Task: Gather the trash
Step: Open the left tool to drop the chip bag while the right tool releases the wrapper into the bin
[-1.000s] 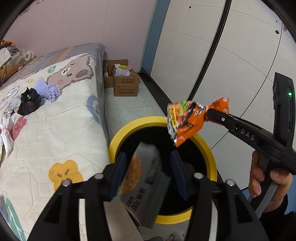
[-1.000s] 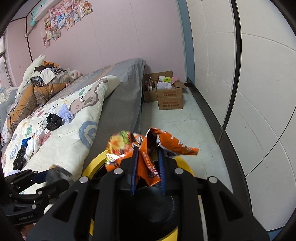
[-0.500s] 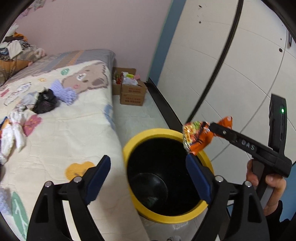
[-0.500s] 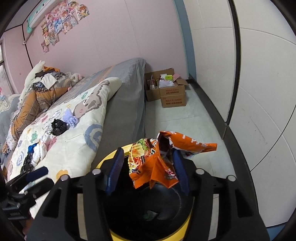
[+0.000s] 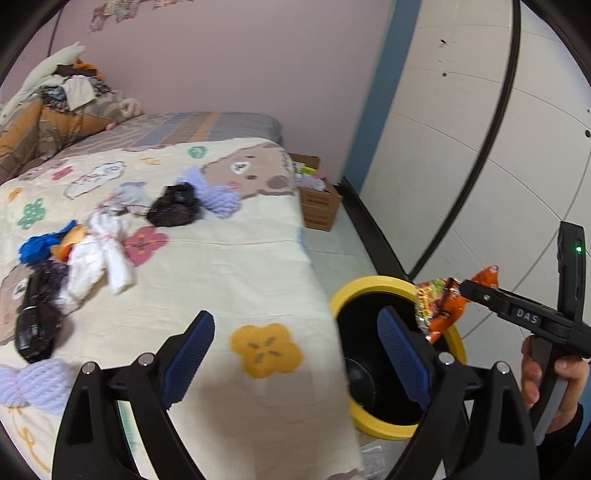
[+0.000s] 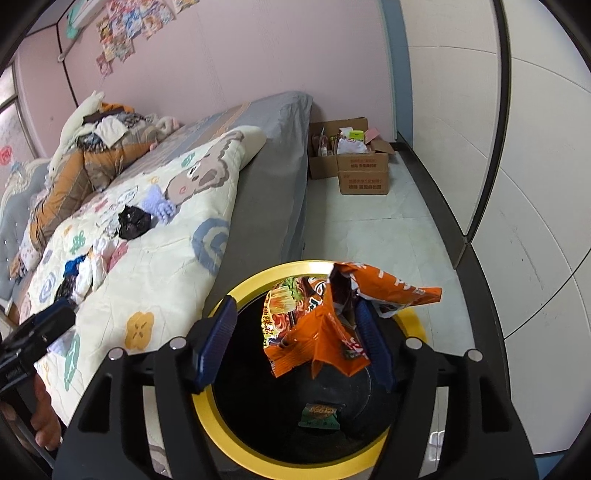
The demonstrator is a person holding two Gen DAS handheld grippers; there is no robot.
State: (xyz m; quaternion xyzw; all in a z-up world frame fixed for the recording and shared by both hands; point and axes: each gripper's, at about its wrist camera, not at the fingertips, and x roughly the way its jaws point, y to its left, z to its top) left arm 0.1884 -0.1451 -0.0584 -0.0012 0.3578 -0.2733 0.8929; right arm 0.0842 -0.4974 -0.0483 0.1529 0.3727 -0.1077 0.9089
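A home bedroom is shown. A bed [image 6: 258, 192] is covered by a cartoon-printed quilt [image 5: 221, 258], clothes [image 6: 99, 147] are heaped against the pink wall, and posters [image 6: 125, 22] are stuck above.

Yellow-rimmed black round bin [image 6: 236, 435]: 1, beside bed.
Crumpled orange foil snack wrapper [image 6: 317, 325]: 1, over bin.
Green packet [image 6: 319, 415]: 1, on bin floor.
Brown cardboard boxes [image 6: 364, 173]: 2, floor beyond bin.
Black crumpled bags [image 5: 173, 205]: 2 on quilt, left of bin.
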